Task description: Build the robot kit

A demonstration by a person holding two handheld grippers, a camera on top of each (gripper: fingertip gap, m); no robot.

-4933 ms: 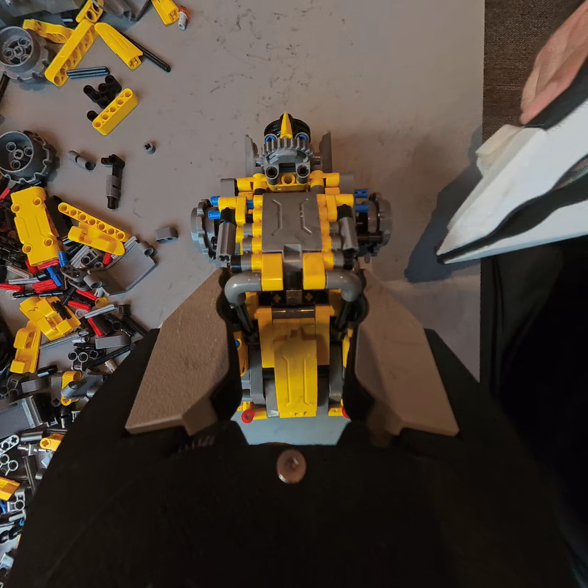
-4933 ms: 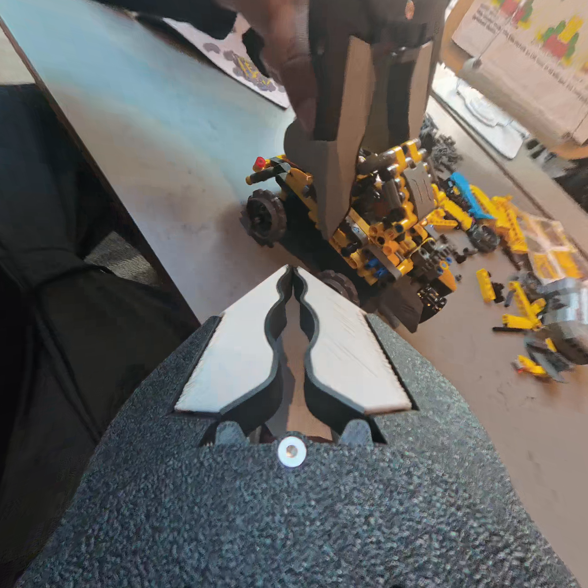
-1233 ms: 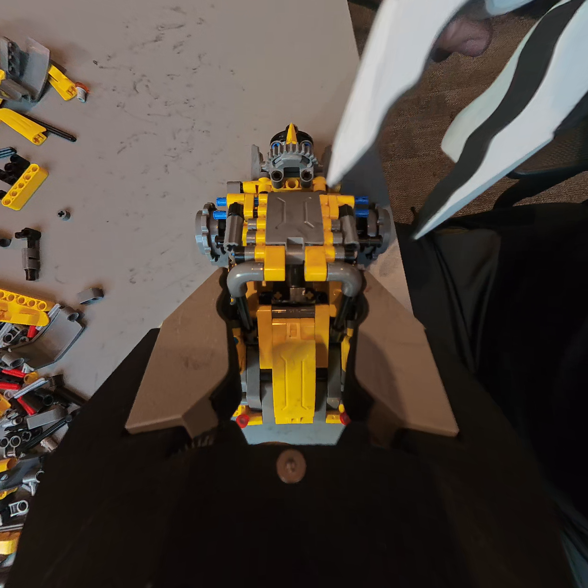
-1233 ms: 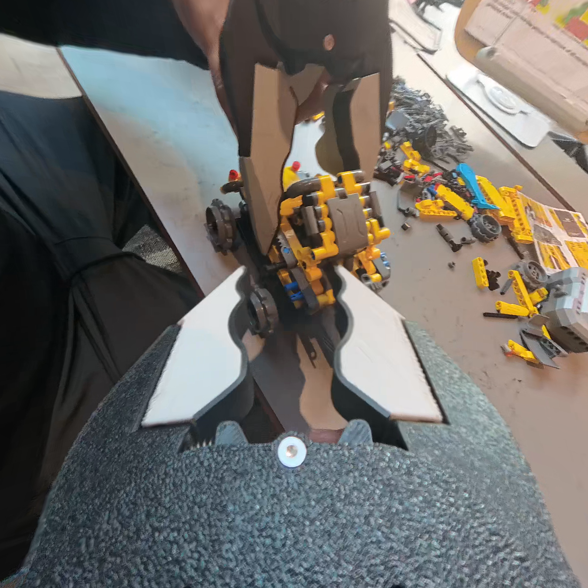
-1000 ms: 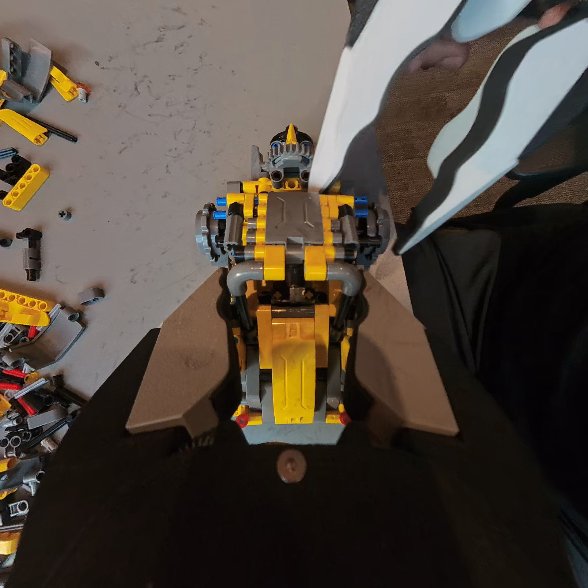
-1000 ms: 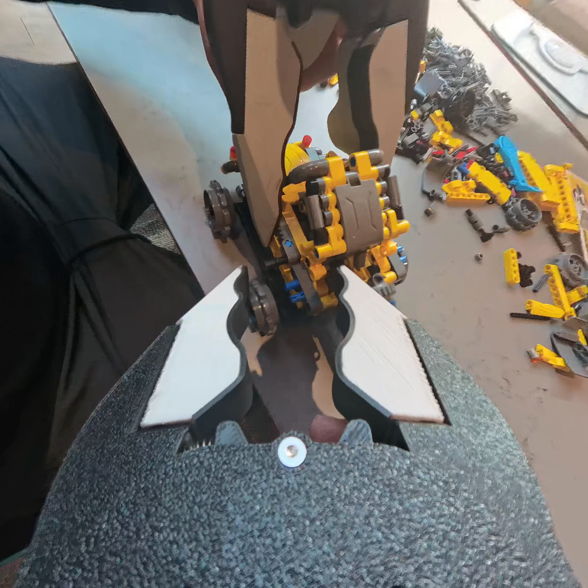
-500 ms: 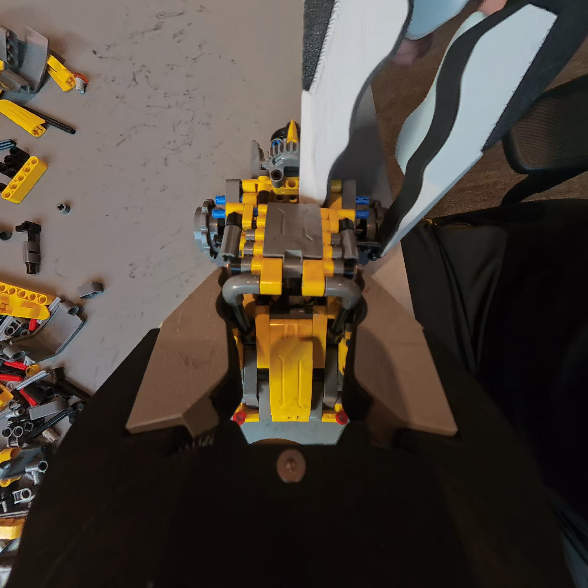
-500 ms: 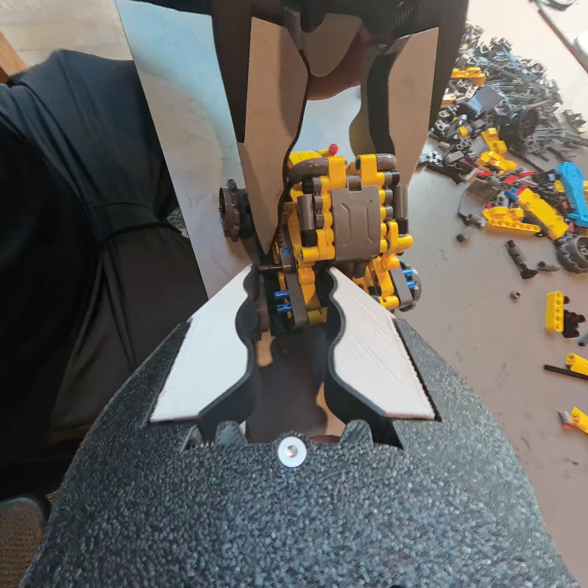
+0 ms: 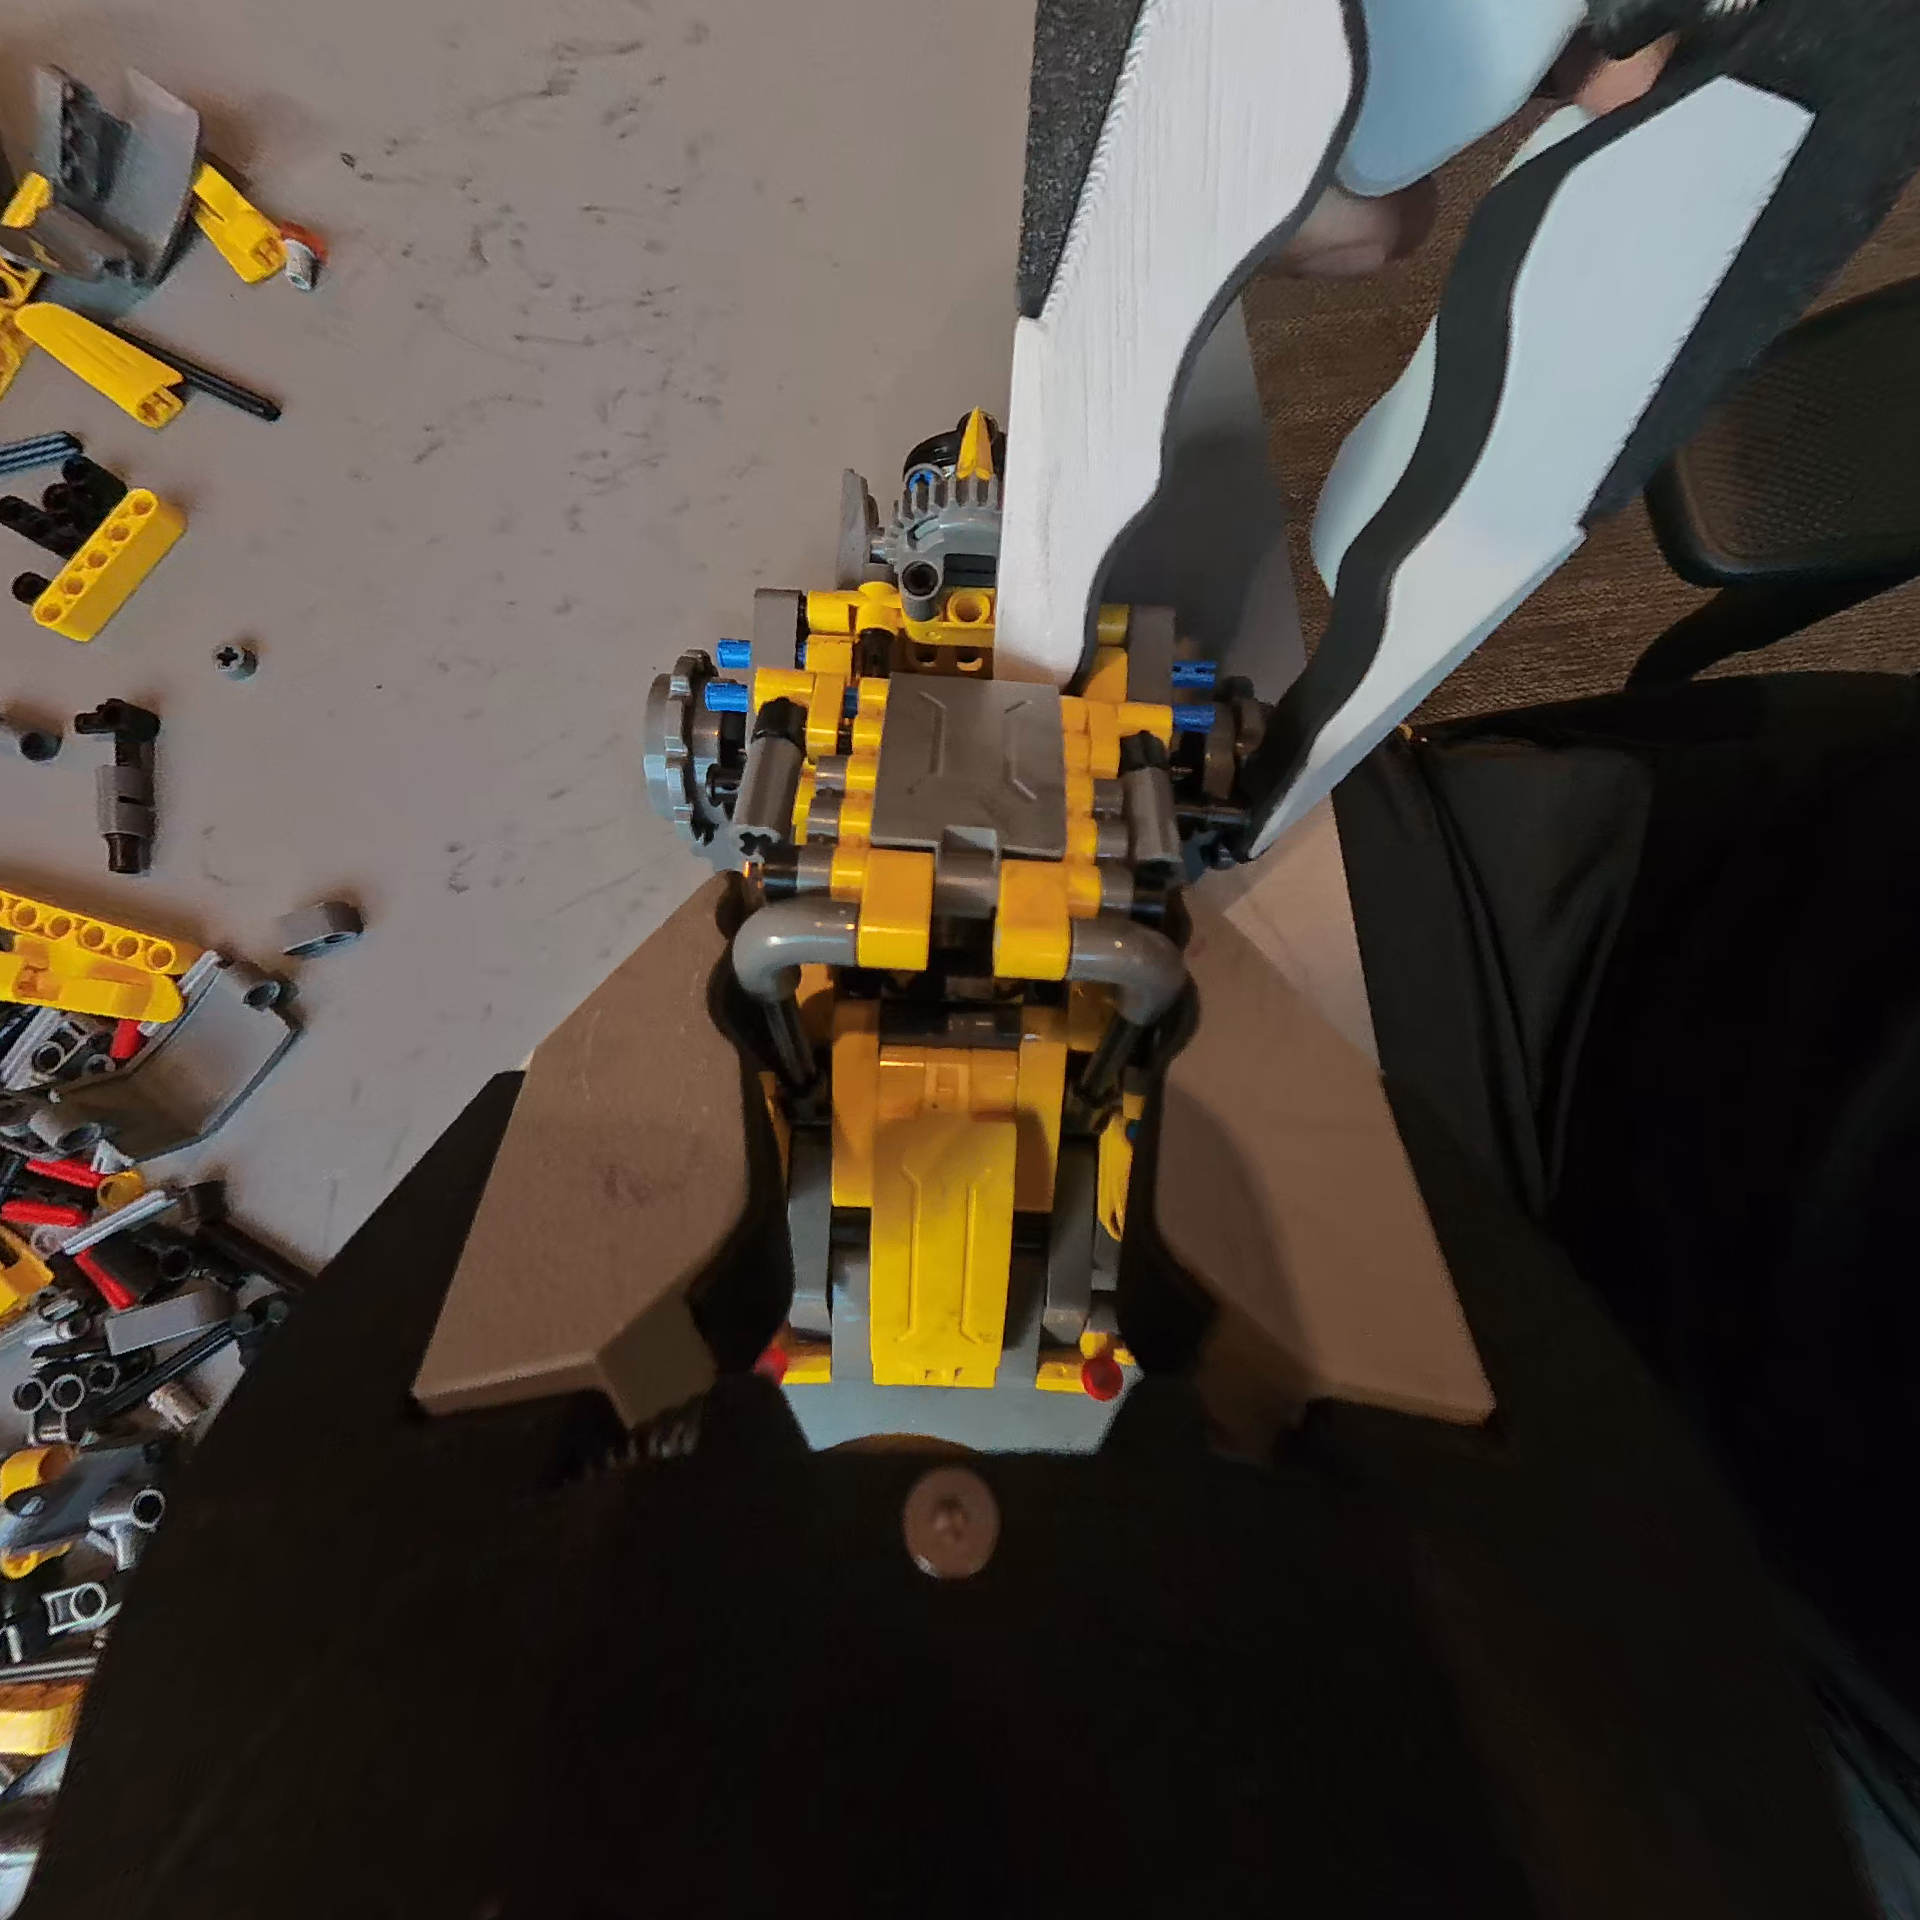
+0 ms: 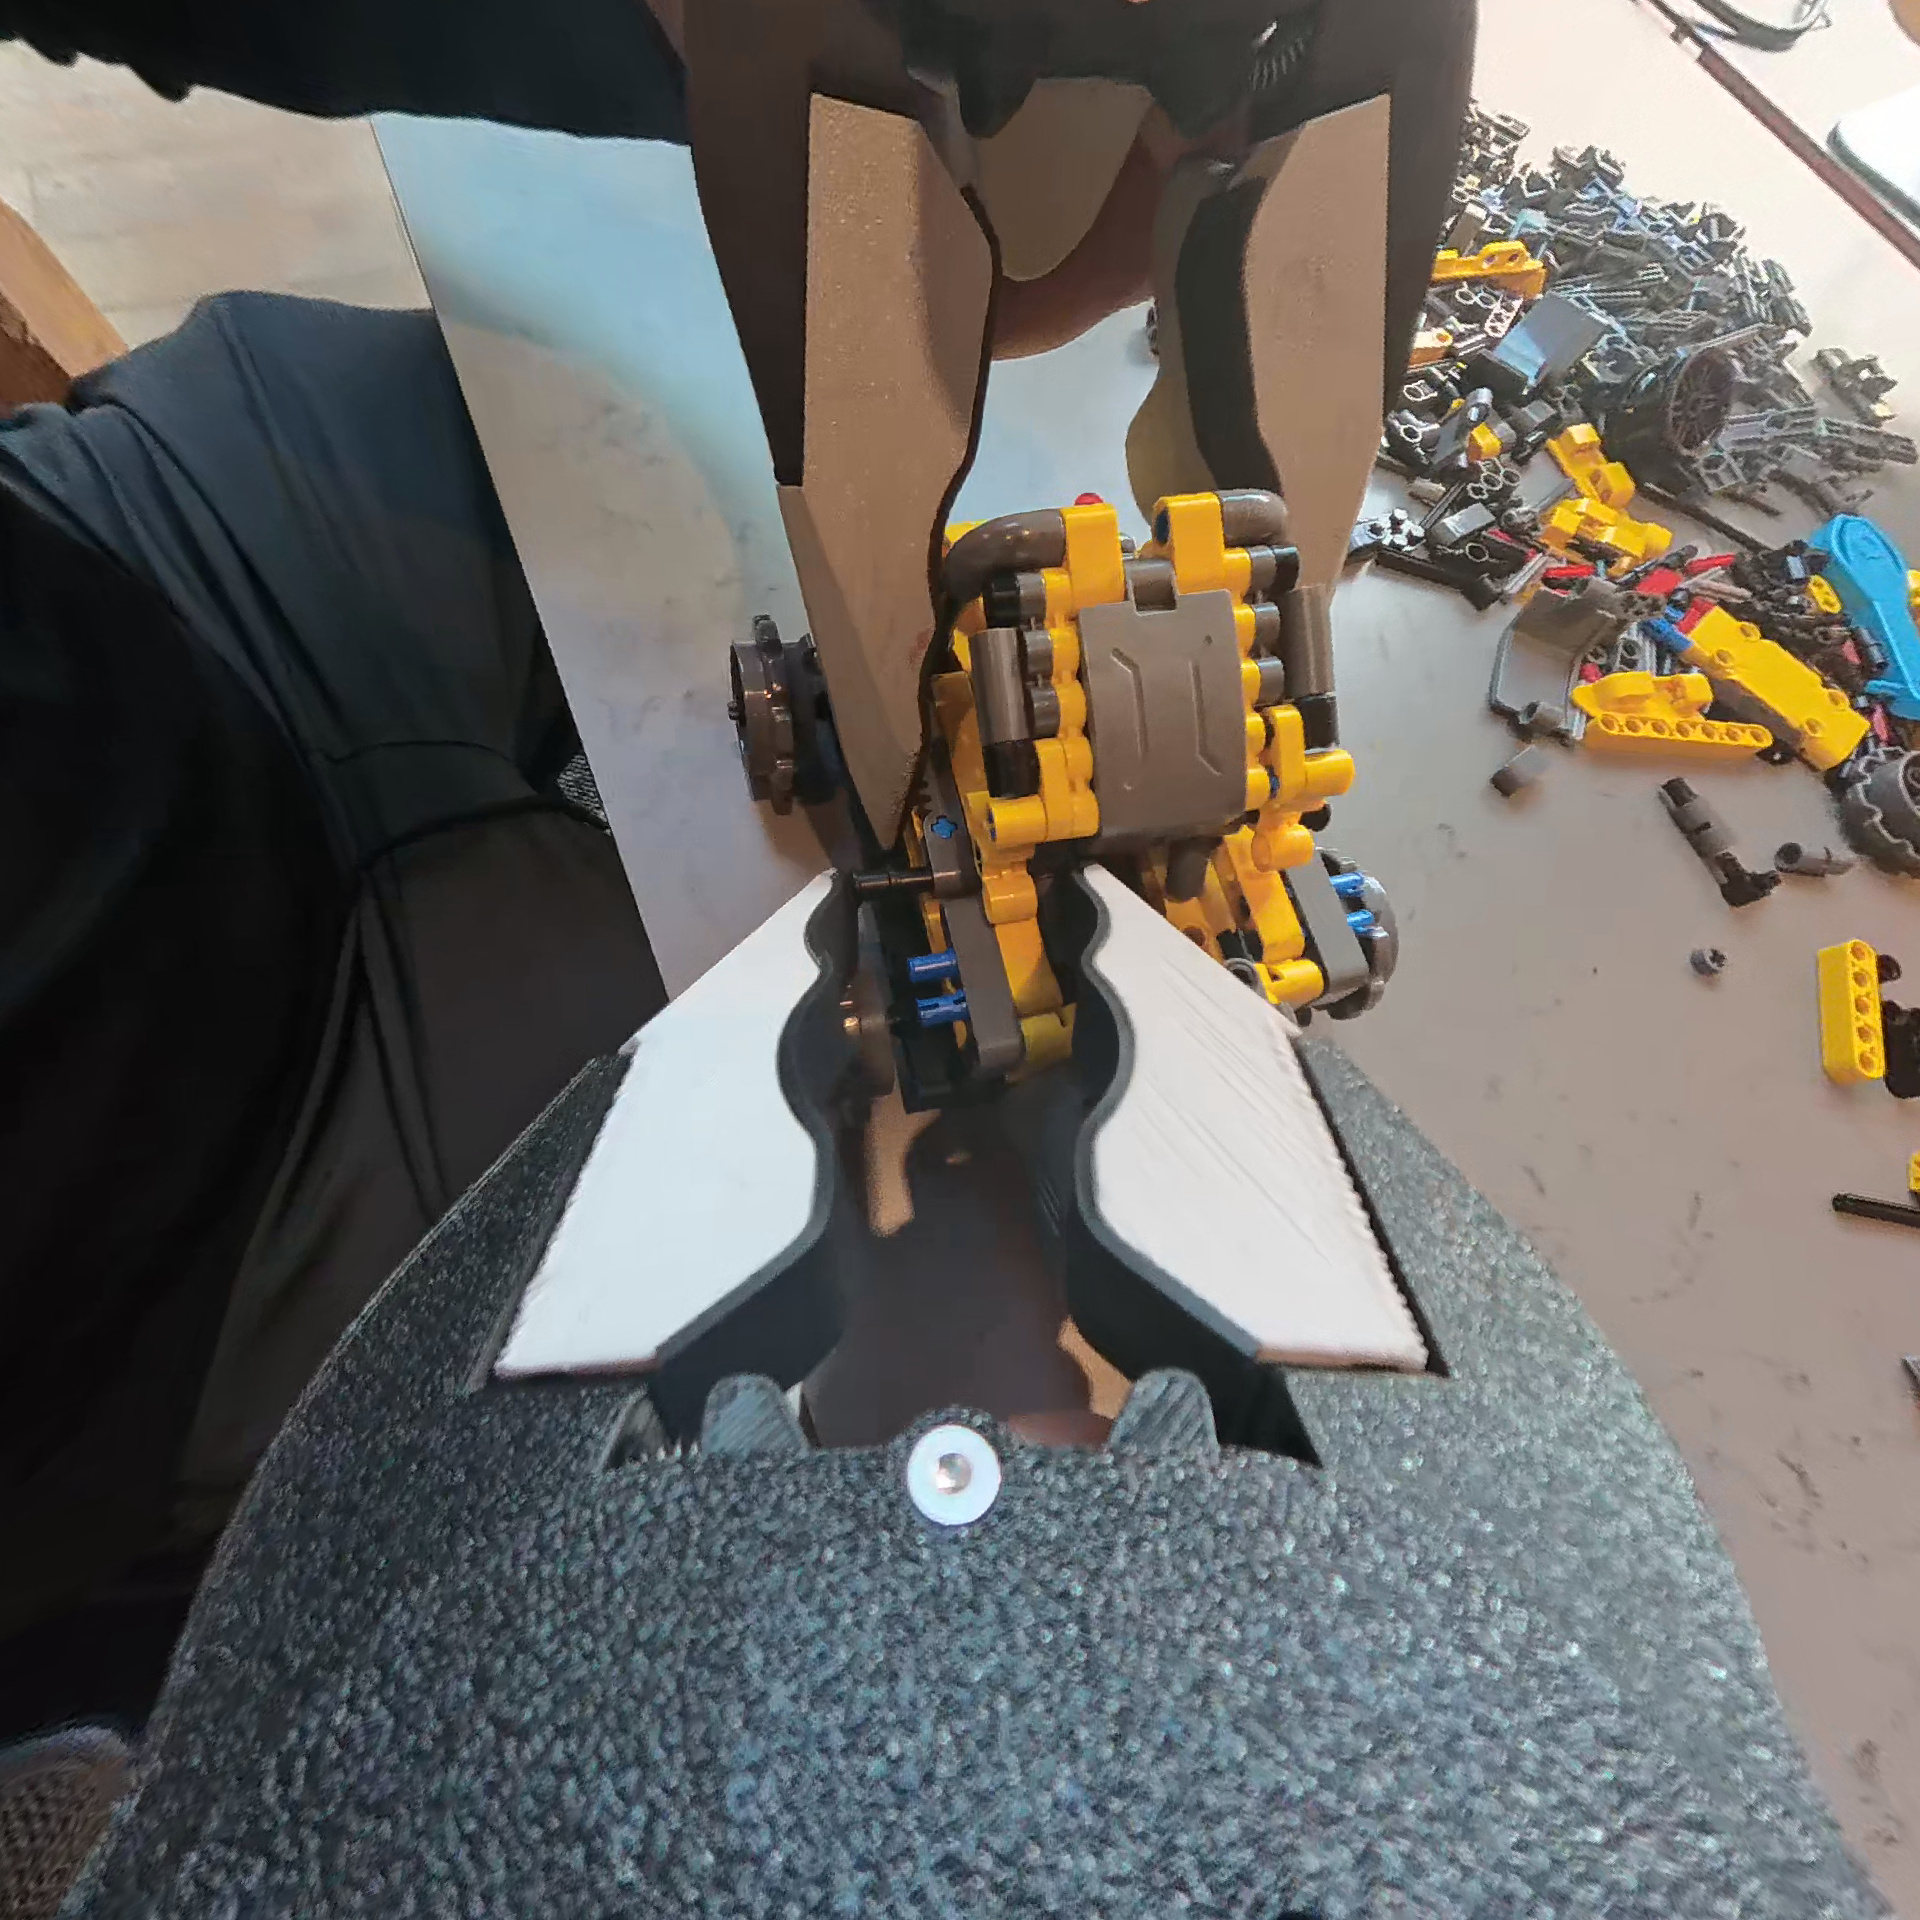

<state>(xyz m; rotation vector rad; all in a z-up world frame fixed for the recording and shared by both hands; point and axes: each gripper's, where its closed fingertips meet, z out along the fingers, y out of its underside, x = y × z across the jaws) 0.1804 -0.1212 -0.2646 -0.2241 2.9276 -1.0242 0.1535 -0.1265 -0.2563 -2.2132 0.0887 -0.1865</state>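
Note:
A yellow and grey brick vehicle model (image 9: 966, 790) stands near the edge of the grey table (image 9: 520, 312). My left gripper (image 9: 956, 914), with brown fingers, is shut on the model's rear body from above. My right gripper (image 10: 956, 878), with white fingers, is closed around the model's front corner, on the grey wheel hub (image 10: 862, 1029) and the side beam with blue pins. In the left wrist view the right gripper (image 9: 1153, 758) comes in from the top right, one finger on the model's front and one outside its right wheel. In the right wrist view the left gripper (image 10: 1112, 707) hangs over the model (image 10: 1153, 707).
Loose yellow, grey, black and red bricks lie in a pile (image 9: 83, 1195) left of the model, also seen in the right wrist view (image 10: 1662, 623) with a blue piece (image 10: 1870, 613). The table edge runs just right of the model; beyond it are a person's dark clothing (image 9: 1662, 1039) and carpet.
The right gripper opened, moved in from the right and closed its fingers around the model's front corner. The left gripper kept its hold; the model shifted towards the table edge.

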